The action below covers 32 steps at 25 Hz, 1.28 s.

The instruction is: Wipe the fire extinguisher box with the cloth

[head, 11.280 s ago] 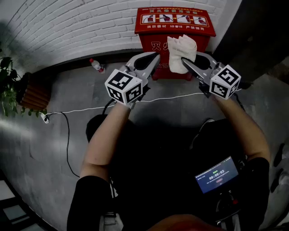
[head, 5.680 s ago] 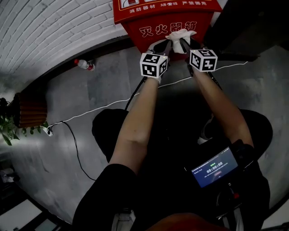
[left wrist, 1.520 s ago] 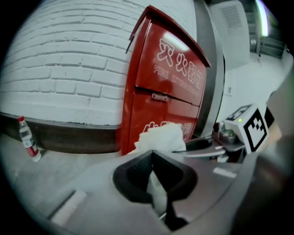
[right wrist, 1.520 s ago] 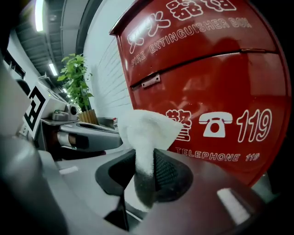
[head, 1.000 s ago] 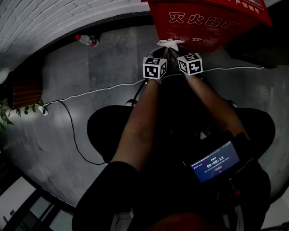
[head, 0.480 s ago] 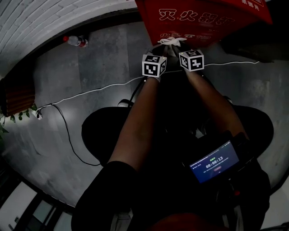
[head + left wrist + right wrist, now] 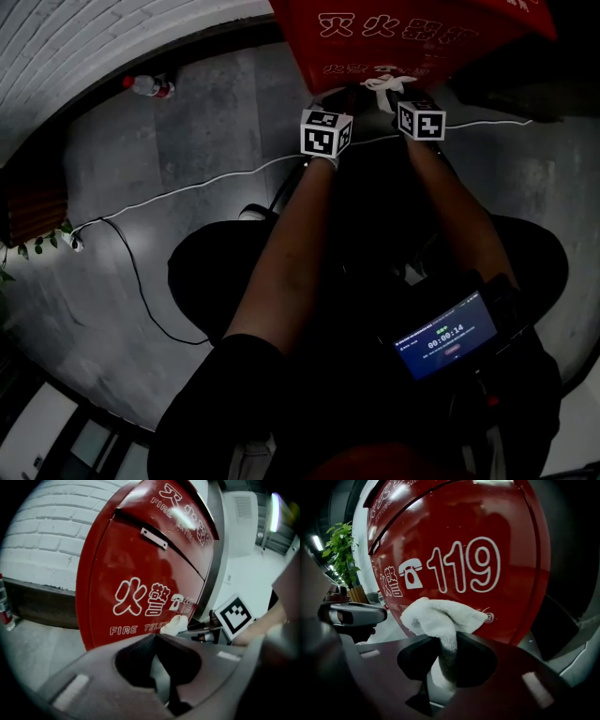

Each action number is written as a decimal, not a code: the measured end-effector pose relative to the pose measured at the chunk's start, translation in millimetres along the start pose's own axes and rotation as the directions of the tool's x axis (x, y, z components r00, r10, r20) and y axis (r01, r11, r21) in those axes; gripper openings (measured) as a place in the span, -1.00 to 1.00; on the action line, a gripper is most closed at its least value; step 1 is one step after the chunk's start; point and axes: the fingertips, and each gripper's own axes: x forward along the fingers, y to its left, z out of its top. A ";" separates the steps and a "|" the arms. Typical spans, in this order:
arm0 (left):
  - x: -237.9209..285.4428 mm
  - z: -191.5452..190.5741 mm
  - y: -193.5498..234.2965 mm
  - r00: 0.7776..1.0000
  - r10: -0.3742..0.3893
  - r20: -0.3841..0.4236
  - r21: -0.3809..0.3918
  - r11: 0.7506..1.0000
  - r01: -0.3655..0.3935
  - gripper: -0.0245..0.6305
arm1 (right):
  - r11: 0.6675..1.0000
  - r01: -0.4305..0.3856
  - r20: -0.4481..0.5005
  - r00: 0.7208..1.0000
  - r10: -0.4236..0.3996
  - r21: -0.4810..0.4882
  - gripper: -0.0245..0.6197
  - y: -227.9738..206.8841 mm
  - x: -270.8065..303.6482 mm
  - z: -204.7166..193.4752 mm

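Found the right gripper clamped on a white cloth, with the bunched end standing out past the jaws. Noted the red fire extinguisher box straight ahead of that gripper, set against a white brick wall. Placed the cloth at the lower right of the box's front face, below the "119" print, at or against the surface; could not confirm firm contact. Found the left gripper closed on nothing, just beside the right one on its left, likewise pointed at the front face and clear of the cloth. Judged the right gripper the working one and the nearer to the box. Judged most of the front face to lie leftward and upward from the cloth. Recommend pressing forward, then sweeping across the box's width.
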 end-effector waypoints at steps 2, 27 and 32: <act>3.2 -0.6 -4.5 1.000 -0.008 -0.005 0.014 1.000 0.008 -0.93 | 1.000 0.022 -0.008 1.000 -0.022 0.018 -0.61 -12.4 -1.2 -2.5; -40.5 79.8 -65.0 0.985 -0.058 0.166 0.110 0.993 0.040 -0.93 | 0.961 0.271 0.087 0.957 -0.276 0.063 -0.62 -107.2 -116.4 61.2; -72.5 151.2 -123.4 0.953 -0.121 0.277 0.201 0.977 0.065 -0.93 | 0.973 0.228 0.218 0.948 -0.232 0.042 -0.62 -90.5 -182.7 121.3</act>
